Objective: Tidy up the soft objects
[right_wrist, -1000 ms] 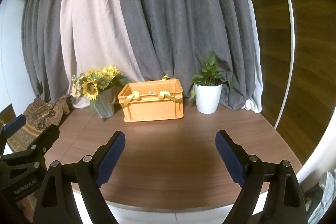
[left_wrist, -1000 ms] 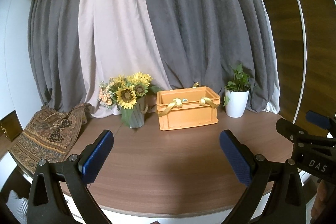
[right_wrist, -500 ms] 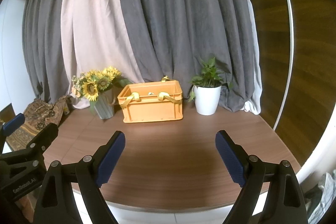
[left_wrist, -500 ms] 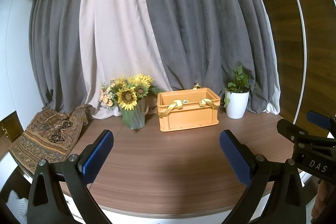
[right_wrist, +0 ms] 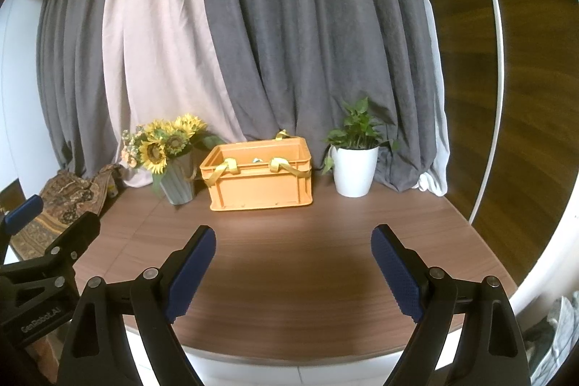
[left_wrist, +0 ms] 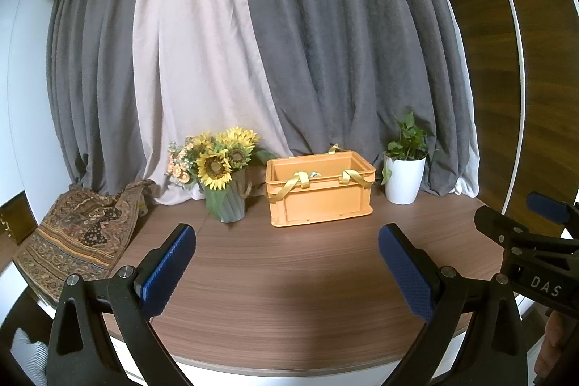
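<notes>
Orange crate (left_wrist: 320,192) far back on wood table (left_wrist: 289,277); left claw (left_wrist: 286,268), right claw (right_wrist: 293,272) spread, empty.

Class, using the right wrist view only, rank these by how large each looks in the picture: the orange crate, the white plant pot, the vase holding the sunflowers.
1. orange crate, clearly largest.
2. white plant pot.
3. grey vase, partly hidden by flowers, so its rank below the pot is unsure.
</notes>
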The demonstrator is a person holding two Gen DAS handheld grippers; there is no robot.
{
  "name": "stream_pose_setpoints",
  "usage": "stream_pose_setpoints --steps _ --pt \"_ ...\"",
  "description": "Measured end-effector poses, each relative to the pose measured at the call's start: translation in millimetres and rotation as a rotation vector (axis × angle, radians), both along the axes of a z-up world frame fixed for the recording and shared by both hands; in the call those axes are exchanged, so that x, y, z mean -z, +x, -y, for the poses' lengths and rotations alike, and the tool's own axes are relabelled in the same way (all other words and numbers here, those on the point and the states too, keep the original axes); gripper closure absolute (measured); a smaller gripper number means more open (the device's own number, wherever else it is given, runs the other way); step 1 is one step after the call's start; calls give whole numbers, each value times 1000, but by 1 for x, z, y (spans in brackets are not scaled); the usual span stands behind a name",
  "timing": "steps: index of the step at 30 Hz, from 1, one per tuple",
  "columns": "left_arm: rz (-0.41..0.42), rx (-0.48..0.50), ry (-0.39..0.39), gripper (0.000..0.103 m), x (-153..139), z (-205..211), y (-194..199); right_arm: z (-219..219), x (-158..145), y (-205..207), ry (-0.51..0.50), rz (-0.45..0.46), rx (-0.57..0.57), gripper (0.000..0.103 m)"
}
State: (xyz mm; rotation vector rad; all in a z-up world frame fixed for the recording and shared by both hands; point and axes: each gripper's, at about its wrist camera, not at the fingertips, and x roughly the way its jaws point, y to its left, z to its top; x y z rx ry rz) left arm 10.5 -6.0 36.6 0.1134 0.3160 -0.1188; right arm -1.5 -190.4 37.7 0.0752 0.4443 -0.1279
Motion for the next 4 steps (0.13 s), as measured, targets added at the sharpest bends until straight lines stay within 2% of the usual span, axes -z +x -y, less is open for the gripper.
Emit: stream_pose_setpoints --steps 4 --pt "1 1 1 0 0 1 0 0 0 0 2 -1 2 14"
